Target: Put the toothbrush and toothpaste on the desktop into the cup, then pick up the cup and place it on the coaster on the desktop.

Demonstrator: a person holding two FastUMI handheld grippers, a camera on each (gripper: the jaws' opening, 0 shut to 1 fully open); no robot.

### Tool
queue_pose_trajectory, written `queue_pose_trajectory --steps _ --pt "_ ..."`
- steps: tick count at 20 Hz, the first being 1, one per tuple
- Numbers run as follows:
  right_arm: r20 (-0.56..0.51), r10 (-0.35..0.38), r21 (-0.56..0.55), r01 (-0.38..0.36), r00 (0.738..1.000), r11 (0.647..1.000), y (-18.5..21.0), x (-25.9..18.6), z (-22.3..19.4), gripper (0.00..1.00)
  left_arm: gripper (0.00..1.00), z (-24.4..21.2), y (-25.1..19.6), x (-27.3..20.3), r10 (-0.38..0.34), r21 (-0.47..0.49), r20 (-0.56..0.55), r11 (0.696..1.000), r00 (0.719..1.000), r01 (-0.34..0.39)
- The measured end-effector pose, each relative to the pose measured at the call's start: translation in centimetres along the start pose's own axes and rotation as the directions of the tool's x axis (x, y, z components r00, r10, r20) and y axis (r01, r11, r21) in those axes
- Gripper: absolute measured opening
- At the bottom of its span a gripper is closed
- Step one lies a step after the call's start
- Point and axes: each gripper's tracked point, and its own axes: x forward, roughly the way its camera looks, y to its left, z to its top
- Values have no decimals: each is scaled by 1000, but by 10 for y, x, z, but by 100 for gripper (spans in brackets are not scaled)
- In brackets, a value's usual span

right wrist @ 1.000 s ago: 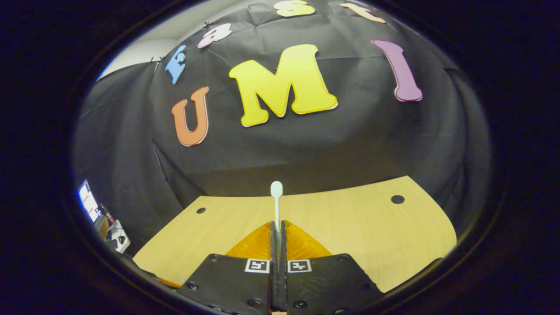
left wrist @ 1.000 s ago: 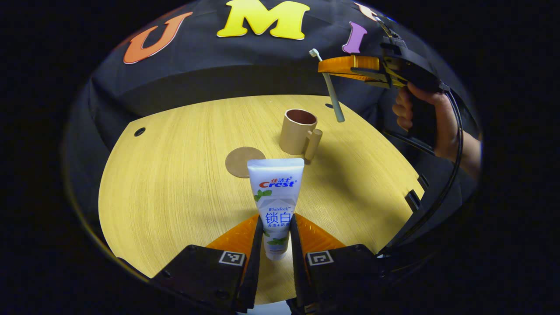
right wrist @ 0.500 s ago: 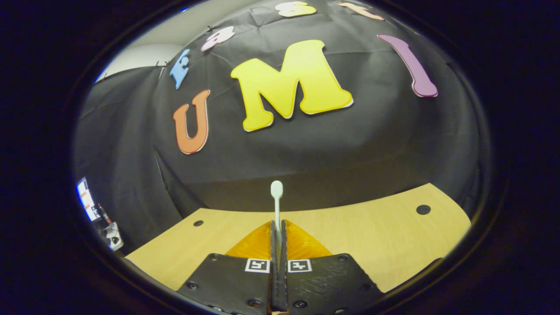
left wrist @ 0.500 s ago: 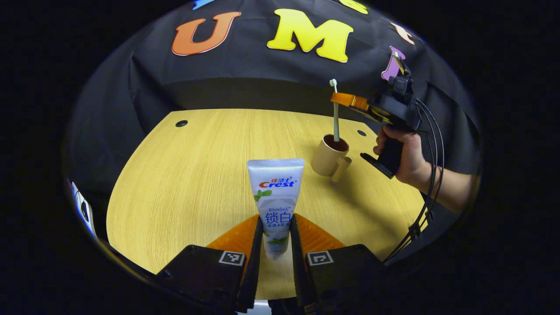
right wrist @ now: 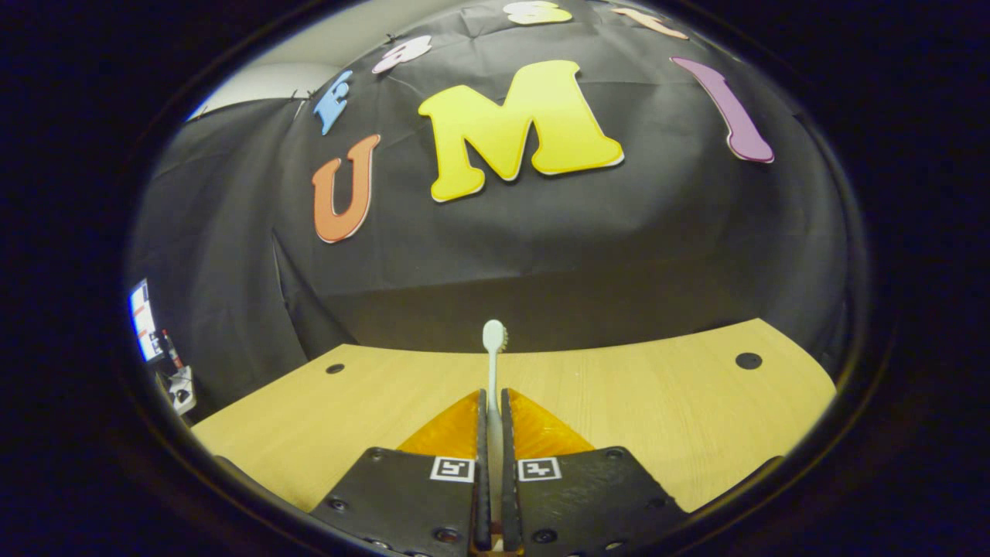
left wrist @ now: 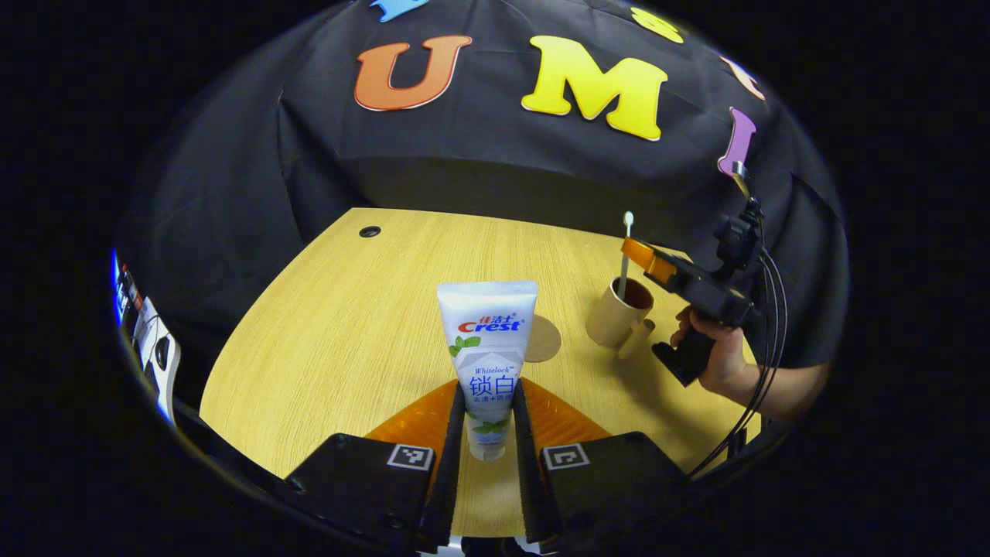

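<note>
The left gripper clasps a soft plastic toothpaste tube between both fingers, cap end down between them, the flat crimped end up; the tube is white and glossy with printed blue and green marks, broad at the top and narrowing toward the cap. It is held above the desktop, a pale wood-grain board with a rounded edge and a small dark round hole near its far left. Just beyond the tube lies the coaster, a thin tan disc, partly hidden behind the tube's right edge. To its right stands the cup, a matte tan cylinder with a dark inside and a stubby cylindrical handle facing the near right. The toothbrush, a slim pale stick with a small rounded head on top, stands nearly upright with its lower end inside the cup. The right gripper is at the brush's upper stem, held by a hand on its pistol-like grip, with cables trailing off it. In the right gripper view the brush rises straight between the fingers, bristles (short and fine) turned right; the fingers sit close on either side of the stem, though whether both press it cannot be told.
</note>
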Motion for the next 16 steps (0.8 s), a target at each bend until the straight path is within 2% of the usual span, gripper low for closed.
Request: queue_pose_trajectory --steps 4,7,8,9,10,12,13,15,16 --pt "-15 5 20 -5 1000 1000 -4 -18 2 23 37 19 2 6 10 -57 40 998 999 -8" --pt "-19 12 18 -12 1000 1000 -2 -37 12 69 37 40 -4 2 -17 -88 104 996 994 26" --pt "-19 13 16 -13 1000 1000 -2 -45 15 65 37 48 -7 -1 -26 -88 127 995 992 37" --pt "-19 15 15 -15 1000 1000 -2 -53 19 70 37 53 -12 -4 -35 -84 149 995 988 48" --pt "-20 19 11 -19 1000 1000 -2 -61 22 67 37 59 -16 -6 -45 -78 169 995 985 59" --pt "-27 25 2 -25 999 1000 -2 -79 24 76 37 72 -26 -1 -72 -64 196 994 978 86" --pt "-30 21 -4 -21 999 1000 -5 -86 25 88 37 77 -32 2 -85 -56 207 994 975 99" --pt "-33 1 -12 -2 999 1000 -15 -104 28 91 37 89 -47 8 -121 -44 230 990 966 134" --pt "-37 -10 -11 9 999 1000 -21 -111 29 89 37 95 -54 12 -139 -38 241 988 961 153"
